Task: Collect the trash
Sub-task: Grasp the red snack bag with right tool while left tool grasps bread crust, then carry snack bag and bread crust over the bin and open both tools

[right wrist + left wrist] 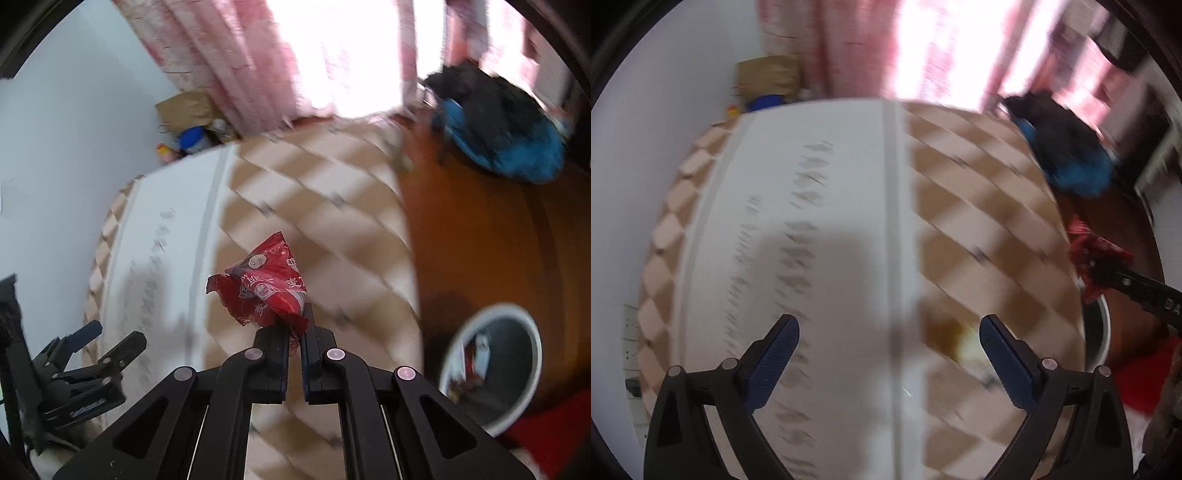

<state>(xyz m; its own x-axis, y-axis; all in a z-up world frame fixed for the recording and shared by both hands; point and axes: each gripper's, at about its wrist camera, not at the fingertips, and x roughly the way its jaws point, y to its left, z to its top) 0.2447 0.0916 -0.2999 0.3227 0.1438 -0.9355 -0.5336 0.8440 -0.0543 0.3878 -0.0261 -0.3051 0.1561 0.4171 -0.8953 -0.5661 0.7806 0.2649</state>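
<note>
Overhead, pink curtains [236, 70] are seen with bright daylight between them, and a pale wall [62, 122] runs down the left. A brown paper bag [186, 107] and a blue-lidded jar [192, 139] are tucked into the corner below the curtains. A table [979, 221] is spread with a tan-and-cream checked cloth, and a white sheet [820, 229] with rows of blurred print is laid over its left part. A dark and blue bundle [513, 133] is noted on the brown wood floor [476, 240] beyond the table's right edge. A white-rimmed bin [491, 369] is set on the floor just beside the table, with scraps of packaging inside. A small brownish smear [945, 332] is made out on the cloth near the left gripper; what it is cannot be told through the blur.

The left gripper [888, 332] is held over the sheet with its blue-padded jaws spread wide and nothing between them.

The right gripper [295, 328] is clenched on a red wrapper [266, 286], pinched by its lower edge at the fingertips. The wrapper is held above the checked cloth, left of the bin and clear of it. It is crumpled, glossy red, printed with white characters and a round mark, with one torn flap sticking out to the left.
</note>
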